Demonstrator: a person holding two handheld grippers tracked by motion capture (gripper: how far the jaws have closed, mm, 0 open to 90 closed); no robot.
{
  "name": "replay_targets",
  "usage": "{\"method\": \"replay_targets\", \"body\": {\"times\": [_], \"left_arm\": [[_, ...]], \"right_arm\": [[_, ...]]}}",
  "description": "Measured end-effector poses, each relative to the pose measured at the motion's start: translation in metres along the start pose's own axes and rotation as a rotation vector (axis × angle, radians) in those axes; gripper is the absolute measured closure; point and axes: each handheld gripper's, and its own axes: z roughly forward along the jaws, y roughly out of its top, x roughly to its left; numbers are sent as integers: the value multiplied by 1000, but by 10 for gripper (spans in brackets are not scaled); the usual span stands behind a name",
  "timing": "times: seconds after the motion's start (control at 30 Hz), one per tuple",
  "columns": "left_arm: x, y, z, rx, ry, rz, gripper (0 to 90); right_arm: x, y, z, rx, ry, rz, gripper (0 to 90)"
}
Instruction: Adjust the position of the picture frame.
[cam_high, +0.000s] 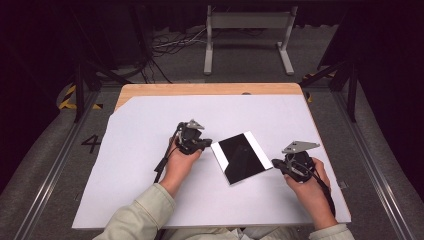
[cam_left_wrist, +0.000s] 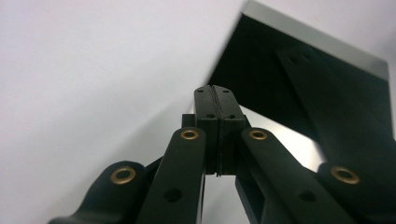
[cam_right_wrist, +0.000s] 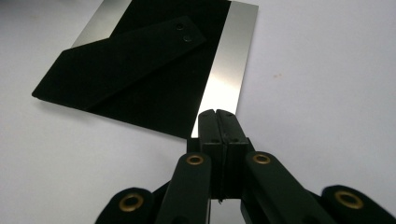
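A glossy black plate with 2 silver edge strips lies flat on the white bench, the left claw and right claw pressed together, empty, at its opposite edges.

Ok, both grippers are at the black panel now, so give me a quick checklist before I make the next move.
1. Left gripper jaws: pressed together at the black panel's edge. Holding it: cannot tell.
2. Right gripper jaws: closed at the panel's silver strip. Grip: cannot tell.
3. Panel flat on the white sheet: looks flat, ok.
4. Panel well inside the table's edges: ok.
5. Sheet around the panel free of other objects: ok.
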Motion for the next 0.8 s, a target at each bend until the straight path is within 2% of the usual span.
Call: {"method": "replay_targets", "body": {"times": [0.07,0.2,0.33,0.4,0.47,0.57,0.63,0.67,0.7,0.73,0.77,0.8], "left_arm": [[7,-1,6,13,-10,-22,900],[14,-2,13,17,2,-47,900],[13,-1,7,9,1,-52,900],[11,1,-2,9,7,-40,900],[8,2,-9,15,31,-21,900],[11,1,-12,36,25,-41,900],[10,2,-12,35,20,-69,900],[11,3,-12,24,12,-73,900],[11,5,-11,37,12,-76,900],[11,8,-10,50,28,-53,900],[12,11,-8,25,36,-46,900],[12,13,-6,-6,18,-73,900]], "right_arm": [[-1,-3,-3,1,-11,7,900],[-3,-9,-10,-3,-24,27,900],[-4,-12,-13,-5,-33,28,900],[-5,-13,-15,-8,-33,29,900],[-8,-14,-18,-15,-32,34,900],[-11,-13,-20,-22,-34,40,900],[-14,-12,-19,-25,-30,46,900],[-15,-11,-18,-26,-27,45,900],[-15,-10,-17,-26,-24,43,900],[-16,-8,-15,-26,-20,39,900],[-16,-7,-14,-26,-18,35,900],[-16,-5,-12,-27,-16,33,900]]}}
